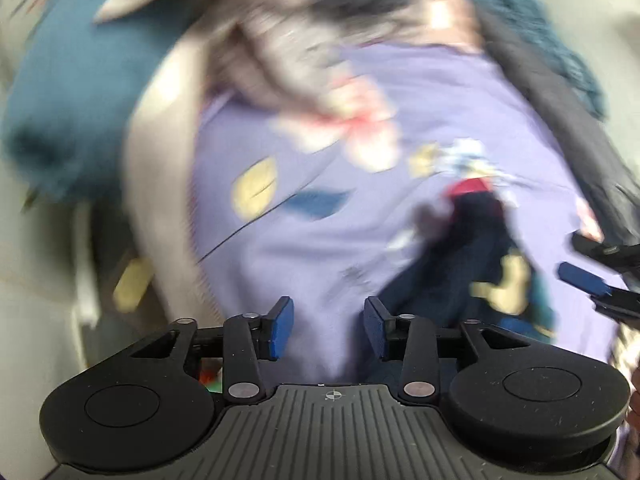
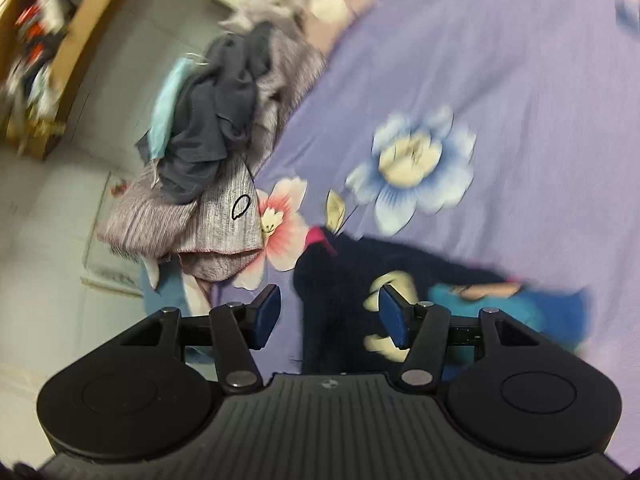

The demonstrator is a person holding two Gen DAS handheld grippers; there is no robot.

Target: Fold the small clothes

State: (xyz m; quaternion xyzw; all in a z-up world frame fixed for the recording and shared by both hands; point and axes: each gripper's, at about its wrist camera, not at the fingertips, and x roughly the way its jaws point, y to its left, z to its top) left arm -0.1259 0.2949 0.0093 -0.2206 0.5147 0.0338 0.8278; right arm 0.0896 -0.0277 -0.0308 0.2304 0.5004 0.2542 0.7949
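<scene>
Jaws wide on both grippers above navy garment (image 2: 348, 272); no legible writing.

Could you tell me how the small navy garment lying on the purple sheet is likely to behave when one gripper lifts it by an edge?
The navy garment lies flat on the floral sheet, so it is probably floppy and would drape. It looks thin and small, likely light. Both the right gripper and the left gripper are open.

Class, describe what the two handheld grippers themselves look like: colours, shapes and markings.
Both the left gripper and right gripper look alike: black linkage arms with silver pivot pins, two round black discs, a ribbed dark-grey body bearing a small crosshair mark, and blue-padded fingers.
</scene>
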